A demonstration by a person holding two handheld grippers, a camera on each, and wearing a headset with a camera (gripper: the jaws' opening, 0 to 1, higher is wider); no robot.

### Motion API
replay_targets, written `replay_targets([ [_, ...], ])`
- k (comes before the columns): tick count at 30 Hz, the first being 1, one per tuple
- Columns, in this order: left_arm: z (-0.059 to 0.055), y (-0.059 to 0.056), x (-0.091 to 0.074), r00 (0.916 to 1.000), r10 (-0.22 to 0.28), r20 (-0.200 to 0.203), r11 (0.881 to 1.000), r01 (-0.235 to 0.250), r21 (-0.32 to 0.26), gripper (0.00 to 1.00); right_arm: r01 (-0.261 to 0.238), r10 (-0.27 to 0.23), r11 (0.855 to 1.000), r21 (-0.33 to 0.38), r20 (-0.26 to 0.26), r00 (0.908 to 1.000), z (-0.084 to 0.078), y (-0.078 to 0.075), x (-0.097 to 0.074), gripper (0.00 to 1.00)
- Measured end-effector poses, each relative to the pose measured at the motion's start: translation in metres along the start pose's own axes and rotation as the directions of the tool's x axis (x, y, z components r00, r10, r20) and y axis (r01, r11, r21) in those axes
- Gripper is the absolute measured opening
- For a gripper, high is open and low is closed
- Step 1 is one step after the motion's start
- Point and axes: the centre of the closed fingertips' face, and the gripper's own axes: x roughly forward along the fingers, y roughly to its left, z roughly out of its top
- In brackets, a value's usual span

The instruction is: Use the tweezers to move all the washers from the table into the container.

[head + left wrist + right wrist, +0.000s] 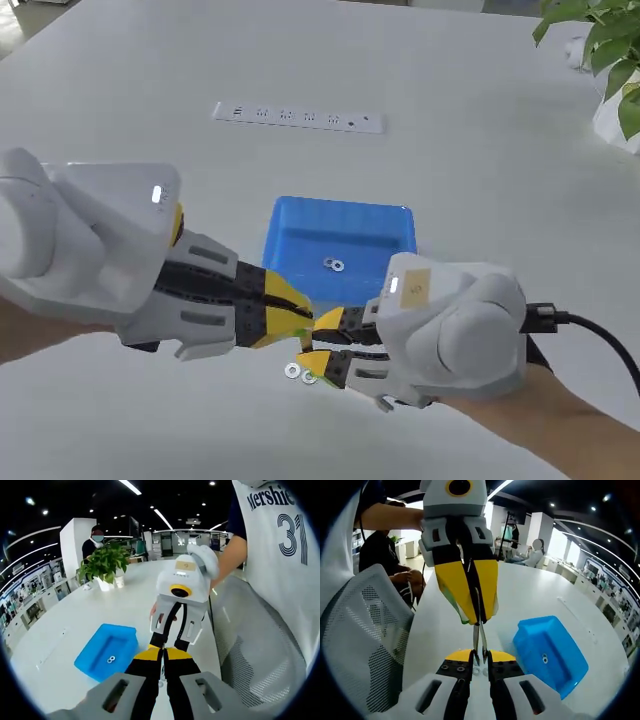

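Two washers (334,264) lie in your blue container (300,225); two loose washers (291,371) sit nearer, beneath your left gripper (303,316) and right gripper (318,341), both pinching the tweezers (479,640).

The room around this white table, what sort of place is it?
Probably an open-plan office or showroom: long ceiling lights, a mesh office chair and a potted plant.

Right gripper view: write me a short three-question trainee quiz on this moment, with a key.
1. How many washers lie in the blue container?
2. True or false: the tweezers lie flat on the table.
3. Both grippers' jaws are: A) wide open, B) shut on the tweezers, C) inside the container.
Key: 1) two; 2) false, they are held between the left gripper and the right gripper; 3) B.
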Motion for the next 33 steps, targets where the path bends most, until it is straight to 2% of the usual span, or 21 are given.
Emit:
replay_targets([
  [10,-0.009,-0.005,0.008,0.9999,-0.012,-0.003,0.999,0.012,-0.035,0.06,-0.027,0.027,0.999,0.023,-0.014,0.9995,-0.010,0.007,0.004,0.13],
  [23,-0.017,-0.005,0.012,0.9999,-0.013,-0.004,0.998,0.013,-0.063,0.06,-0.041,0.042,0.998,0.037,-0.027,0.9988,-0.018,0.009,0.008,0.13],
  [33,-0.020,-0.005,0.014,0.9998,-0.012,-0.019,0.998,0.010,-0.056,0.06,-0.046,0.047,0.998,0.039,-0.029,0.9985,-0.020,0.009,0.009,0.13],
])
